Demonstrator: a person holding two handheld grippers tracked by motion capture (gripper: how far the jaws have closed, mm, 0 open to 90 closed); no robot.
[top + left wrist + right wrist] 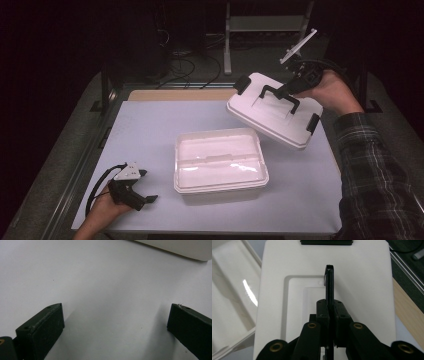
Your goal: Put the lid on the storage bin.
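Note:
A white lid (272,111) with a black handle (280,95) and black side clips hangs tilted in the air at the table's far right. My right gripper (295,84) is shut on that handle (329,282), its jaws pressed against both sides of the thin black bar above the lid (362,280). The open white box (220,159) sits in the middle of the table, lidless, below and left of the lid. My left gripper (145,186) rests low at the near left with its jaws (115,327) wide apart over bare table, nothing between them.
The pale table top (145,130) has a wooden strip (175,95) along its far edge. Beyond it lie a dark floor, cables (185,62) and a metal stand (227,40). A corner of the box (175,247) is near the left gripper.

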